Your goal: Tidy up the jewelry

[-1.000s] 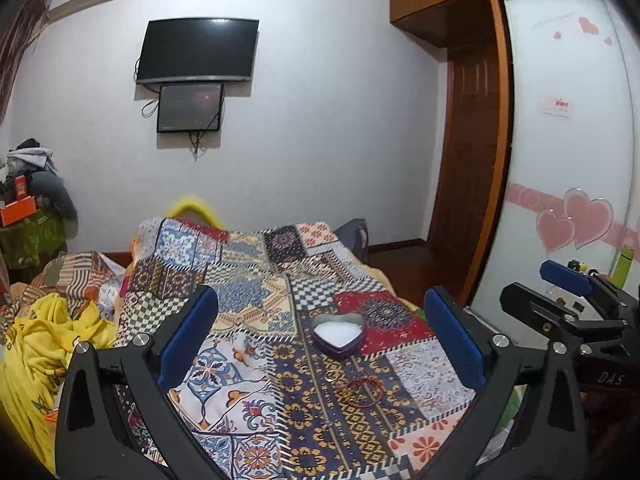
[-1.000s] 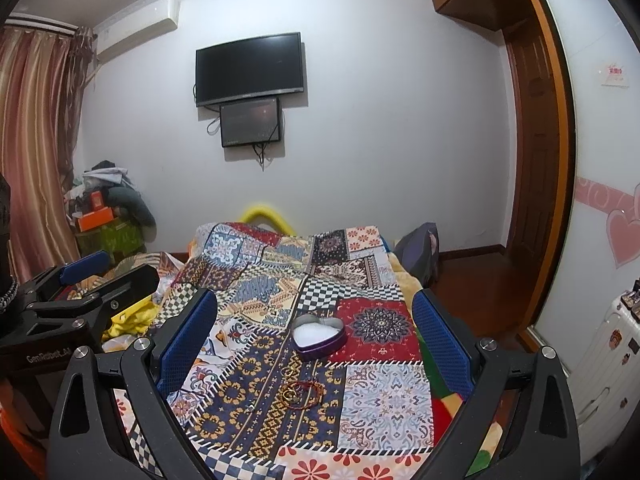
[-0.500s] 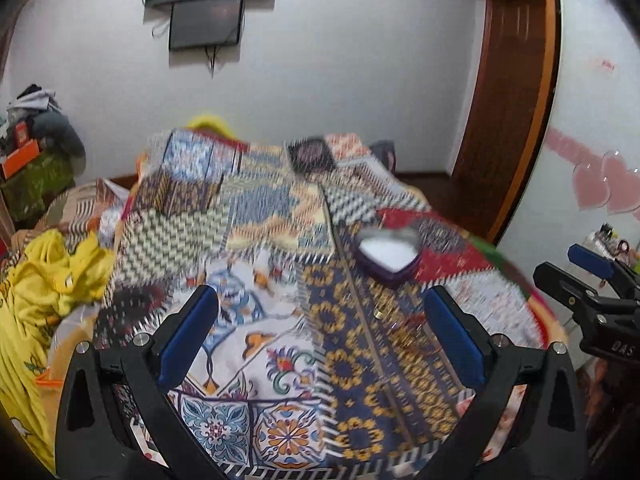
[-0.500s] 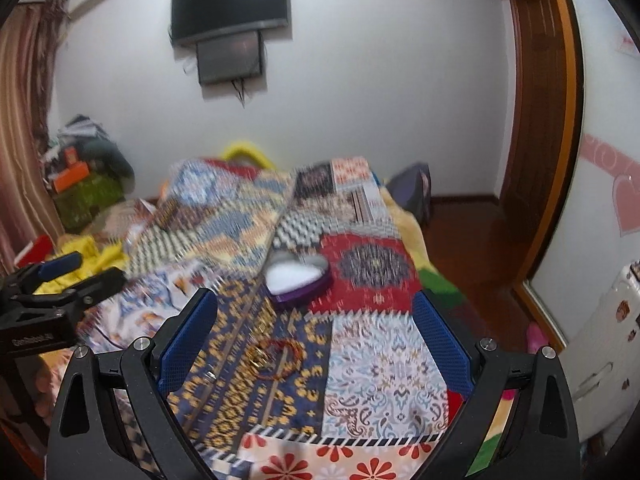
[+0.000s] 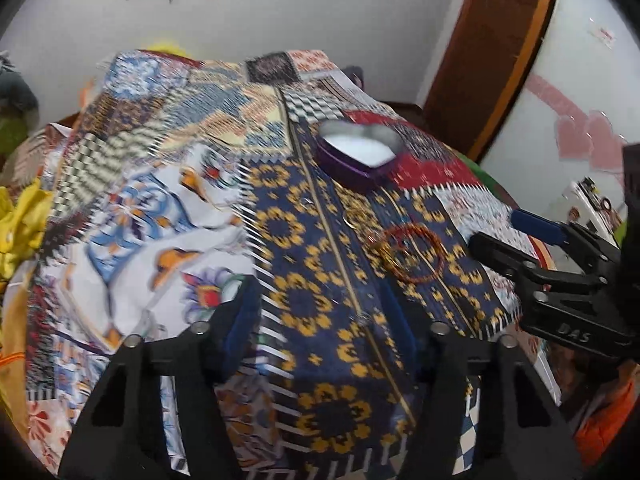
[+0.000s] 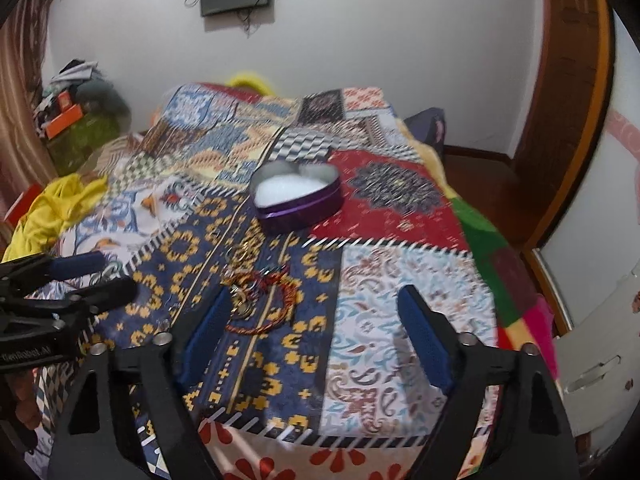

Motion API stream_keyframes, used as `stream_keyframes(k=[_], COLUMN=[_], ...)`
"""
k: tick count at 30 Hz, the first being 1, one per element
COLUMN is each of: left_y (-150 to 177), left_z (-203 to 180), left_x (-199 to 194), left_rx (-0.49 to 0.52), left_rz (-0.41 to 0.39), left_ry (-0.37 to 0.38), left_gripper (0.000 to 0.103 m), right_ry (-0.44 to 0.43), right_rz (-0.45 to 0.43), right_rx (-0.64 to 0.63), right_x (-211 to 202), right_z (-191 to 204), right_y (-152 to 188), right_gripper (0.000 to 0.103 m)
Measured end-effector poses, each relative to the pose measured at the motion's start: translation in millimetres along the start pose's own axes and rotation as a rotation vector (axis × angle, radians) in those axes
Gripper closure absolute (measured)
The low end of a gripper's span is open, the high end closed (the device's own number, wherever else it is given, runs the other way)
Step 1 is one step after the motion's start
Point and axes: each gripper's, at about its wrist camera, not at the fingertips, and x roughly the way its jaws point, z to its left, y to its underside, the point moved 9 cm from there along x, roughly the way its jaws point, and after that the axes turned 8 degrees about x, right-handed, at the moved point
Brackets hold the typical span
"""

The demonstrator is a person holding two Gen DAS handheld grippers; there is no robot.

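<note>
A purple heart-shaped box with a white lining stands open on the patchwork bedspread; it also shows in the right wrist view. A red beaded bracelet with a gold piece lies in front of it, also in the right wrist view. Small gold rings lie between bracelet and box. My left gripper is open and empty, above the blue-and-yellow patch, left of the bracelet. My right gripper is open and empty, with its left finger beside the bracelet.
The bed fills the middle of both views. Yellow cloth lies at the bed's left side. A wooden door frame and a white wardrobe stand on the right. A dark bag sits by the far right bed corner.
Both grippers have tilted down and moved closer to the bed. The box and bracelet now look larger and nearer. The left gripper's fingers stand closer together.
</note>
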Motion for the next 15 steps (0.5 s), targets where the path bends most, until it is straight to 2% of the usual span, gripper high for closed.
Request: stream_keyframes(k=[6,9,15], left_y=[9,11,11], left_z=[-18,-24,-26], left_x=[15,20,29], left_rx=[0.037,0.055,0.061], left_rz=[0.052,0.056,0.065], left_ry=[0.062,0.076,0.086], left_gripper=[0.074,0.080,0.089], right_ry=[-0.048,-0.075,-0.081], right_rz=[0.068,0.095,0.113], right_rx=[0.017,0.022,0.012], right_x=[22,31,44], right_z=[1,1,4], right_y=[8,10,11], right_gripper=[0.055,0.067,0.077])
